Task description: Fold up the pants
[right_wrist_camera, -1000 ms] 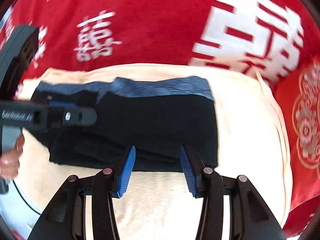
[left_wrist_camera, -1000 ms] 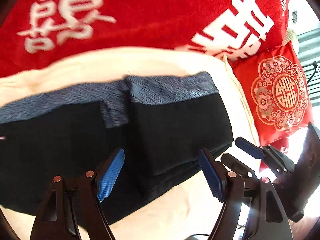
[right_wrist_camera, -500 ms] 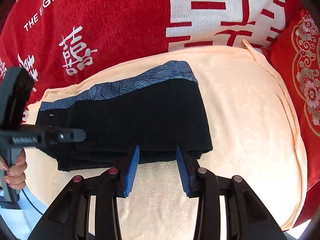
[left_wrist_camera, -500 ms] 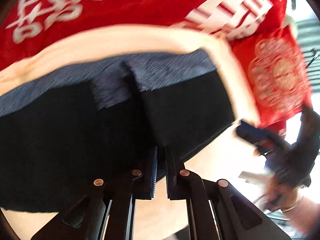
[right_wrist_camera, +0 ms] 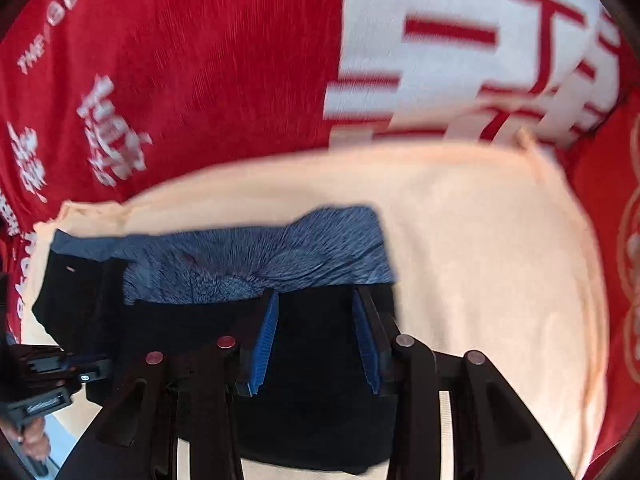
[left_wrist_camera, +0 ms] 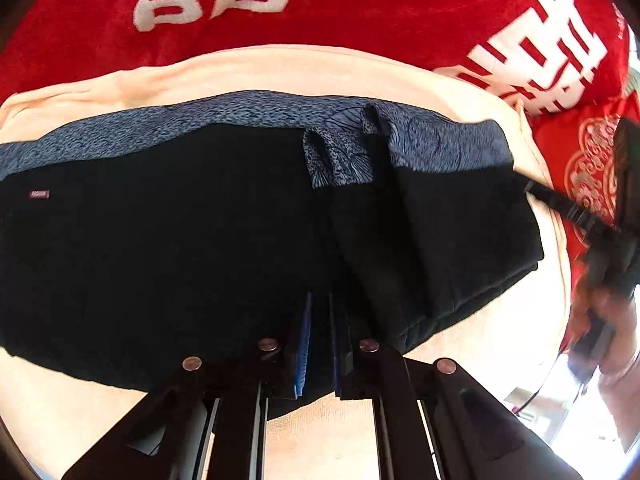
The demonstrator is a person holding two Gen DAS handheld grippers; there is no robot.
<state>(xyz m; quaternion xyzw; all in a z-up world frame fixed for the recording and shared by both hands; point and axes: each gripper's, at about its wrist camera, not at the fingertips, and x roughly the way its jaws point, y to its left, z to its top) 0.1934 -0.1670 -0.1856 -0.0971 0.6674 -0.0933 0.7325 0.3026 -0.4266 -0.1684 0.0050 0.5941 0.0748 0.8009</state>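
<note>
The black pants (left_wrist_camera: 180, 240) with a blue patterned waistband (left_wrist_camera: 240, 116) lie folded on a cream cloth (left_wrist_camera: 280, 68). My left gripper (left_wrist_camera: 320, 312) is shut on the near edge of the pants, near the fold line. In the right wrist view my right gripper (right_wrist_camera: 316, 308) is open, its blue pads straddling the right part of the pants (right_wrist_camera: 320, 380) just below the waistband (right_wrist_camera: 260, 256). The right gripper also shows at the right edge of the left wrist view (left_wrist_camera: 576, 216).
A red blanket with white characters (left_wrist_camera: 360, 12) lies behind the cream cloth (right_wrist_camera: 480, 240). A red embroidered cushion (left_wrist_camera: 588, 168) sits at the right. The left gripper's body shows at the lower left of the right wrist view (right_wrist_camera: 44, 376).
My left gripper closed from wide open onto the pants' near edge. My right gripper moved forward over the pants, still open.
</note>
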